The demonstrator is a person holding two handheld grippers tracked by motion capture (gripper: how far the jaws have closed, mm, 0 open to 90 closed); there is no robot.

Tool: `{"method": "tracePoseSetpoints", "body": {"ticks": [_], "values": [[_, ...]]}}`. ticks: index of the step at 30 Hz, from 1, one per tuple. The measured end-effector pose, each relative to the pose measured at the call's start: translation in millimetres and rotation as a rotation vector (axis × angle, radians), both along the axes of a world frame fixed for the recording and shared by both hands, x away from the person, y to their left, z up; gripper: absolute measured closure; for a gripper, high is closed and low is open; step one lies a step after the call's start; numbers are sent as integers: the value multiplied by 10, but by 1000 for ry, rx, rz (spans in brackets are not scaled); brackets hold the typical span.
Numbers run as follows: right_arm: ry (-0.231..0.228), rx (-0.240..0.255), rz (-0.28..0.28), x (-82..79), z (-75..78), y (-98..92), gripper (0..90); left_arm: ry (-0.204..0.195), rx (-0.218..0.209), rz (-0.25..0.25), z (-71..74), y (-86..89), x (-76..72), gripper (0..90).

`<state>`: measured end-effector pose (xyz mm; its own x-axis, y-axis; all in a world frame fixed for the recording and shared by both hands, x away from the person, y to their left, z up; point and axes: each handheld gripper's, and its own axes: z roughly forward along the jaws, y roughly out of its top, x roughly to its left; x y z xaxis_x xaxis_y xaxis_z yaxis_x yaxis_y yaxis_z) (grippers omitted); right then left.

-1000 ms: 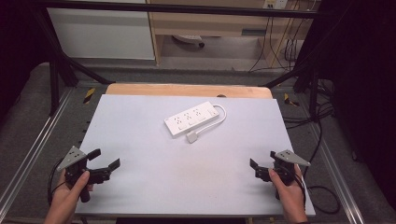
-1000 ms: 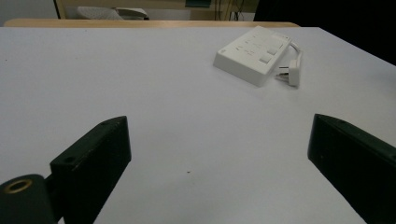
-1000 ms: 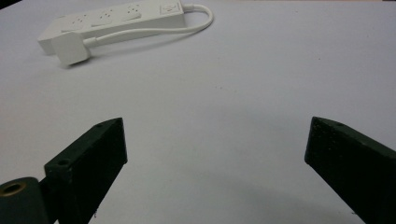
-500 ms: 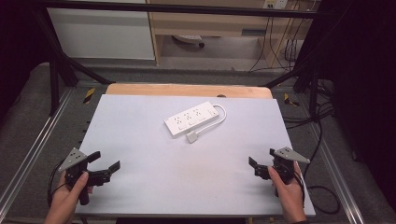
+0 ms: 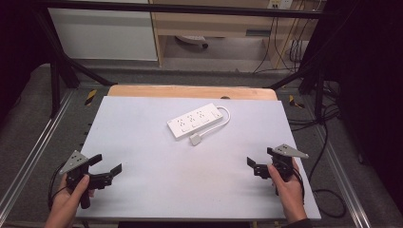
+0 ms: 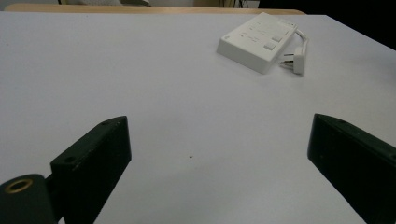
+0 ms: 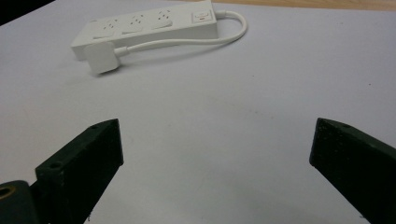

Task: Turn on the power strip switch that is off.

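Observation:
A white power strip (image 5: 196, 120) lies flat at the far middle of the white table (image 5: 142, 142), its cord looping round to a white plug (image 5: 195, 139) beside it. My left gripper (image 5: 107, 164) hovers at the near left corner, open and empty. At the near right, my right gripper (image 5: 260, 156) is also open and empty. In the left gripper view, the power strip (image 6: 257, 42) and plug (image 6: 296, 60) lie far ahead to the right of the left gripper (image 6: 217, 154). In the right gripper view, the right gripper (image 7: 217, 154) faces the power strip (image 7: 144, 25) and plug (image 7: 100, 58) ahead to the left.
A wooden strip (image 5: 190, 91) runs along the table's far edge. Metal rails (image 5: 33, 152) flank both sides. Black cables (image 5: 328, 142) trail on the floor to the right. Bare tabletop lies between the grippers and the strip.
The right gripper has edged slightly forward and inward. The left gripper has barely shifted. Both stay open and the power strip has not moved.

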<state>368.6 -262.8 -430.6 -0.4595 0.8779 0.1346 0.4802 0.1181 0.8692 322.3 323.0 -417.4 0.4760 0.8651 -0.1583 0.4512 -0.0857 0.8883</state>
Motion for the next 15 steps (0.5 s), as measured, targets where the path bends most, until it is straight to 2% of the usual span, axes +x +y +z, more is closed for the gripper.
{"method": "tracePoseSetpoints", "body": {"ticks": [6,15], "values": [[-11,-5,-2,80,57,23,32,4,-3,2,-5,-2,-3,62],[-14,-21,25,179,140,124,32,8,0,-3,-13,0,-2,60]]}}
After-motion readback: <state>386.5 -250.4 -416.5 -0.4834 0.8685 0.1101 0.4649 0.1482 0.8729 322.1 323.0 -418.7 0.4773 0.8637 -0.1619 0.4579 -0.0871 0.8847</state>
